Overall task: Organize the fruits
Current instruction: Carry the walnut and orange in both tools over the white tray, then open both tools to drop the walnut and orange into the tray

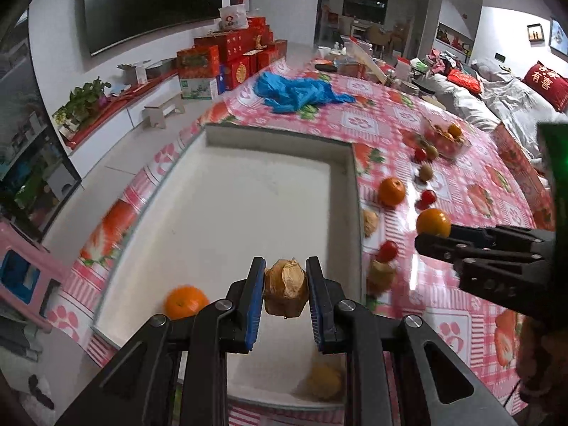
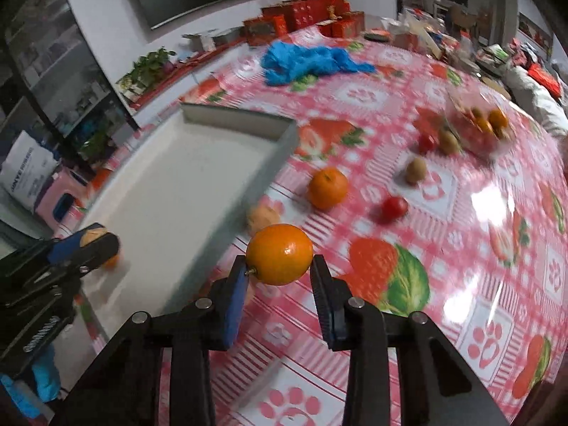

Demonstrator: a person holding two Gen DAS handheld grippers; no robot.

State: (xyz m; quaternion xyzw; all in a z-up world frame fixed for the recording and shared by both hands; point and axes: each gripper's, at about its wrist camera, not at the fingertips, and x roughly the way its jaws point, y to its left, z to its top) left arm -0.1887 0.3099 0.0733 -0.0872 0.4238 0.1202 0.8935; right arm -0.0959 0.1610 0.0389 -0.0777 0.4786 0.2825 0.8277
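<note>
I'm early in the sort: the white tray point(image 1: 248, 191) holds just one mandarin point(image 1: 185, 301) at its 7 o'clock corner and something yellow, blurred, near 5. My left gripper point(image 1: 286, 293) pinches a papery husked fruit point(image 1: 286, 293) above the tray; my right gripper point(image 2: 280, 277) clamps a glossy orange point(image 2: 279, 254) over the slick checked tablecloth point(image 2: 461, 241). Tomatoes, kiwis and another mandarin point(image 2: 327, 187) wait at 1 o'clock.

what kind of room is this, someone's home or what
Most likely a home living room: a big wall-mounted TV, a sofa with cushions, and a table in a strawberry-print tablecloth.
</note>
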